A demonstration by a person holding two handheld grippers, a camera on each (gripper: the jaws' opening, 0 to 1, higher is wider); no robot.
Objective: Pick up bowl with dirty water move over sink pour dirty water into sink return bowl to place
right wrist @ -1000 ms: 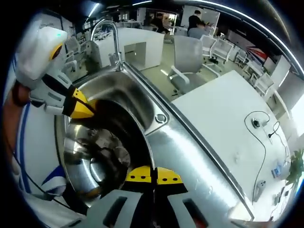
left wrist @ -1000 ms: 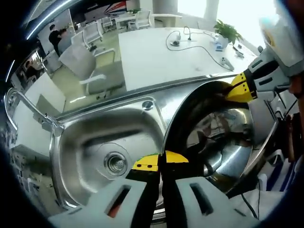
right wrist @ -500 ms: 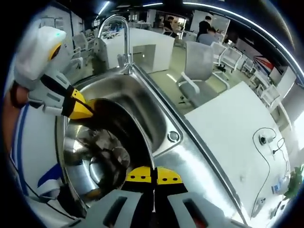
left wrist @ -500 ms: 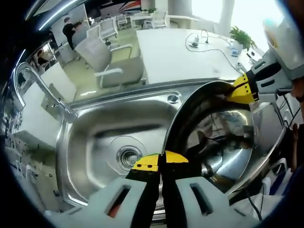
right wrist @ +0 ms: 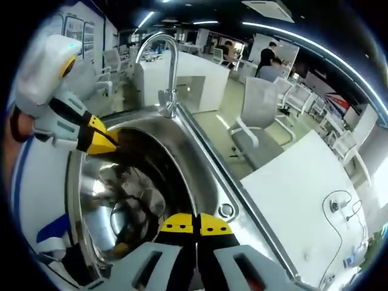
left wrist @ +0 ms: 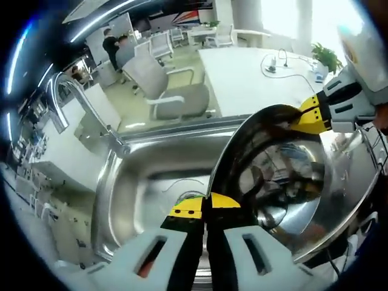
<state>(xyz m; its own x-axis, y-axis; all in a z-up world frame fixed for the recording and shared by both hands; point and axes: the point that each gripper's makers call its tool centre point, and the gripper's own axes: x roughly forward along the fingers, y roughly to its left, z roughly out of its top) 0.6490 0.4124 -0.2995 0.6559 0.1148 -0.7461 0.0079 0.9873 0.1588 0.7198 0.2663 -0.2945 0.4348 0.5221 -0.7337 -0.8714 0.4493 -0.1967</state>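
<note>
The steel bowl (left wrist: 285, 176) hangs between both tongs, left tongs (left wrist: 203, 205) and right tongs (right wrist: 195, 223) each clenched on opposite rim edges. It sits beside the sink (left wrist: 145, 182), basin lying toward the faucet (right wrist: 163, 66); pouring means tipping that way.

- Strong daylight is admitted from the upper right of the left gripper view, where the windows (left wrist: 285, 15) are blown out to white.
- Ceiling strip lights (right wrist: 315, 42) are seen as bright arcs in the right gripper view.
- Glare and warped reflections are carried by the bowl (left wrist: 285, 182) and sink (right wrist: 188, 151).
- Heavy fisheye bending is seen at the edges; the far room is rendered soft.
</note>
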